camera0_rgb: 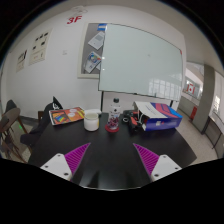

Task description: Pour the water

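Gripper [110, 163] wide open, holding nothing. White cup [91, 120] sits well beyond the fingers, slightly left, on the dark table [100, 160]. Risk: cluttered approach; a fingertip could clip the small items [113, 127] beside it, or an off-centre grab tips it.

A red "3F" sign [74, 19] stood high on the far wall [50, 75], left of the whiteboard [140, 63]. Other papers and packaging bore print too small to read.
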`<state>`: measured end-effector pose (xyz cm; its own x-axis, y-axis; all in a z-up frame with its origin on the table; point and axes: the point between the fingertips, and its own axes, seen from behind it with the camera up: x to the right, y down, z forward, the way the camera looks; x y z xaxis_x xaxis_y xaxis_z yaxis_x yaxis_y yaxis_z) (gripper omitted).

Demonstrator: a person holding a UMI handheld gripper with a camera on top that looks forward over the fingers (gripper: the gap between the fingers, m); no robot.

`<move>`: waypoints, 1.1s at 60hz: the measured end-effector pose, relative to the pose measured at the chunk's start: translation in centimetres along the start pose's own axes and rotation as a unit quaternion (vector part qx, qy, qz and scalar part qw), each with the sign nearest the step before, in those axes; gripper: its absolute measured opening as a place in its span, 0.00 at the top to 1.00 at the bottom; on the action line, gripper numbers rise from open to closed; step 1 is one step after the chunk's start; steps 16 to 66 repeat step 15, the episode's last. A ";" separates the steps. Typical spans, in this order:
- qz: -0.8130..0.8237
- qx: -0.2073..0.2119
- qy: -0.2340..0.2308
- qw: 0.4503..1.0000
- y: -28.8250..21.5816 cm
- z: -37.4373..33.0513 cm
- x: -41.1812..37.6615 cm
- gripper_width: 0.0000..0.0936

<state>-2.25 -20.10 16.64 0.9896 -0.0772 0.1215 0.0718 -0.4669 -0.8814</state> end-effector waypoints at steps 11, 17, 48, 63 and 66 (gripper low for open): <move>0.004 0.001 0.011 1.000 0.3 -2.9 0.5 0.10; 0.005 0.004 0.013 1.000 0.1 -3.4 0.6 0.10; 0.005 0.004 0.013 1.000 0.1 -3.4 0.6 0.10; 0.005 0.004 0.013 1.000 0.1 -3.4 0.6 0.10; 0.005 0.004 0.013 1.000 0.1 -3.4 0.6 0.10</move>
